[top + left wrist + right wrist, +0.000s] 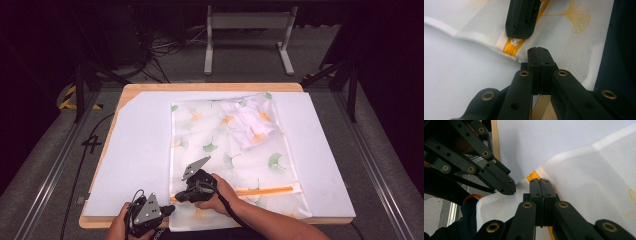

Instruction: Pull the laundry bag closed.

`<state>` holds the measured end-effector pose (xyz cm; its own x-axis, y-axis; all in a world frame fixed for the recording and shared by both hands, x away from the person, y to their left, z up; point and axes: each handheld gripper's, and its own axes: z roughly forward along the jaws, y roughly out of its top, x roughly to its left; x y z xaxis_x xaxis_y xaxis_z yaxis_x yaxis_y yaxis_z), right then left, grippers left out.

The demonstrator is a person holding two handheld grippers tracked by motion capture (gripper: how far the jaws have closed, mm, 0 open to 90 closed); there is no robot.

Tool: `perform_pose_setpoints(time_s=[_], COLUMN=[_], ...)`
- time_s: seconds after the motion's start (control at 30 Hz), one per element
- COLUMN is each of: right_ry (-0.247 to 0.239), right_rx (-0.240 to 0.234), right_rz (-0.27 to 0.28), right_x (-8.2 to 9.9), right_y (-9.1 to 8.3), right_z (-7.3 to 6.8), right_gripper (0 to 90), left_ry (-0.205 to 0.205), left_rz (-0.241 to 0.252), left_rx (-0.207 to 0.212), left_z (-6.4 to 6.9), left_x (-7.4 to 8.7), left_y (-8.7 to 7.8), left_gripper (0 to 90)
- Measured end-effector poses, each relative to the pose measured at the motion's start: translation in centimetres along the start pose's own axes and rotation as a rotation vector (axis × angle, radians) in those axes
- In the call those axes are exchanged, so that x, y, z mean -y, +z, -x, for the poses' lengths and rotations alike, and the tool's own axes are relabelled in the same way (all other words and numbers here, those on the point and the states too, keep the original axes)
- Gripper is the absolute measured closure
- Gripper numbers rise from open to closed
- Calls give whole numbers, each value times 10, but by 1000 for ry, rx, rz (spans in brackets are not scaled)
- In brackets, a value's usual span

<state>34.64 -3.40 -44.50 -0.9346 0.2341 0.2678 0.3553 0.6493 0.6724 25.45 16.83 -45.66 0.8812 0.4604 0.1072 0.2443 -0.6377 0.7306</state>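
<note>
Lying flat: white mesh bag, ginkgo print, orange zipper; both claws together on its edge.

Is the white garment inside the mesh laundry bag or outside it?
Cannot tell: the crumpled white garment lies at the far corner of the mesh laundry bag, inside or on top.

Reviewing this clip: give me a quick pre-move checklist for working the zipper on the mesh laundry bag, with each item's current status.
1. Left gripper shut on the mesh bag edge: ok.
2. Right gripper shut at the orange zipper end: ok.
3. Right fingers hold the zipper pull itself: cannot tell.
4. White garment lies well away from the zipper: ok.
5. Bag lies flat on the white mat: ok.
</note>
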Motion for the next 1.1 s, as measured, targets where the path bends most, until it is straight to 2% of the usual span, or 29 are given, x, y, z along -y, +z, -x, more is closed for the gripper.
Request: perform_pose_setpoints(time_s=[0.07, 0.13, 0.2, 0.23, 0.47, 0.7, 1.0, 1.1], right_ry=[-4, -8, -6, -19, -34, -28, -33, -29], right_rx=[-1, -2, -5, -1, 7, 28, 37, 27], right_rz=[-9, -13, -19, -23, -32, -39, -34, -23], right_x=[0, 0, -1, -1, -2, 2, 3, 5], right_y=[1, 1, 1, 0, -1, -5, -9, -9], right_z=[1, 1, 0, 0, -1, 1, 0, 0], right_gripper=[900, 900, 900, 900, 900, 900, 900, 900], left_ry=[-4, 27, 35, 35, 5, -3, -13, -12], left_rz=[21, -5, -29, -27, -18, -16, -11, -11], left_rx=[-5, -26, -17, -15, -3, -3, 4, 4], left_z=[-1, -2, -5, -6, -7, -7, -8, -8], left_x=[-3, -7, -9, -8, -6, -5, -5, -4], left_y=[0, 3, 8, 9, 10, 10, 10, 10], left_gripper=[890, 890, 899, 900, 900, 900, 900, 900])
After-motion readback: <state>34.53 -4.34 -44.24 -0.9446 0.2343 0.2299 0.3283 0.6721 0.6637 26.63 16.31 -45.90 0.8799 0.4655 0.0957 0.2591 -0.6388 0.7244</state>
